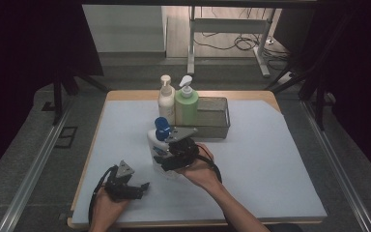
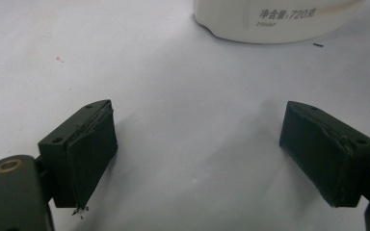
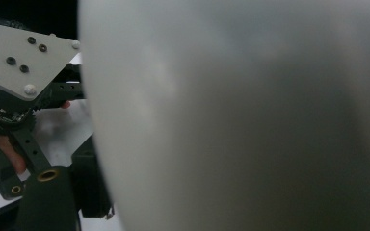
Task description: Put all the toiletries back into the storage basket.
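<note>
Fingers of right gripper (image 1: 166,155) around white bottle (image 1: 155,145), closing in from its side for grasp; whether pads press yet, cannot tell. Bottle upright mid-table, near bin (image 1: 213,116). Left gripper (image 1: 137,186) spread, empty, resting near front-left edge of table (image 1: 270,159), kept clear as spare.

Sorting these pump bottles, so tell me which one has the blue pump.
The white bottle at the right gripper, standing apart from the two by the tray.
</note>
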Demonstrator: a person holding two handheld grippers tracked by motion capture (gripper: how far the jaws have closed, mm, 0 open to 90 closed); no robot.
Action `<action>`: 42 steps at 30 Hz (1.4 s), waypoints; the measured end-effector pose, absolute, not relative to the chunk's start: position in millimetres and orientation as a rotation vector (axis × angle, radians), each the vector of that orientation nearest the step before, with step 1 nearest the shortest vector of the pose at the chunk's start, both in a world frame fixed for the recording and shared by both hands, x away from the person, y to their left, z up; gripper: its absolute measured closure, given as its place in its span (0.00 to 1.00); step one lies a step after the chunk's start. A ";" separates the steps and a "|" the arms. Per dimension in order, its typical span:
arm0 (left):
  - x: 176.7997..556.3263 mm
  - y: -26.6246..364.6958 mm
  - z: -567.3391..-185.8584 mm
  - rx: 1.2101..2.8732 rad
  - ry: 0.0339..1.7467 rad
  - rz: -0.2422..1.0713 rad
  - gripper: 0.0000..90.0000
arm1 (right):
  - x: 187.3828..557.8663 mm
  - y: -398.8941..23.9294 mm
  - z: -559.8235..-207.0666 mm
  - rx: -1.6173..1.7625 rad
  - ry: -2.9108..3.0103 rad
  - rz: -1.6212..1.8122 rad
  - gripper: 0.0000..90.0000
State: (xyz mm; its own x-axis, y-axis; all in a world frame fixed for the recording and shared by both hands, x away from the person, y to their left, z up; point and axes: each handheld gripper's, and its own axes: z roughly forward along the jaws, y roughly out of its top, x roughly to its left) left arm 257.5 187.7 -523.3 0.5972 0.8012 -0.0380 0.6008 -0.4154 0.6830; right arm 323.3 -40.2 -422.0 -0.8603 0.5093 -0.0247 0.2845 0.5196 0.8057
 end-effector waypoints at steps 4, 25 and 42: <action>257.5 187.7 -523.5 2.157 1.103 0.388 0.14 | 324.2 -39.7 -422.5 0.670 2.494 1.271 0.30; 257.6 187.6 -523.4 2.158 1.103 0.388 0.14 | 320.5 -43.4 -422.0 0.699 2.476 1.308 0.45; 257.6 187.5 -523.4 2.158 1.103 0.388 0.14 | 315.7 -67.6 -400.0 0.737 2.449 1.305 0.45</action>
State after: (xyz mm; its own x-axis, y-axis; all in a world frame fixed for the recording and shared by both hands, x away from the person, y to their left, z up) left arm 257.6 187.5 -523.4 0.5974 0.8010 -0.0386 0.6003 -0.4148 0.6838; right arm 315.7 -67.6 -400.0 -0.8343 0.5513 0.0014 0.3085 0.4647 0.8300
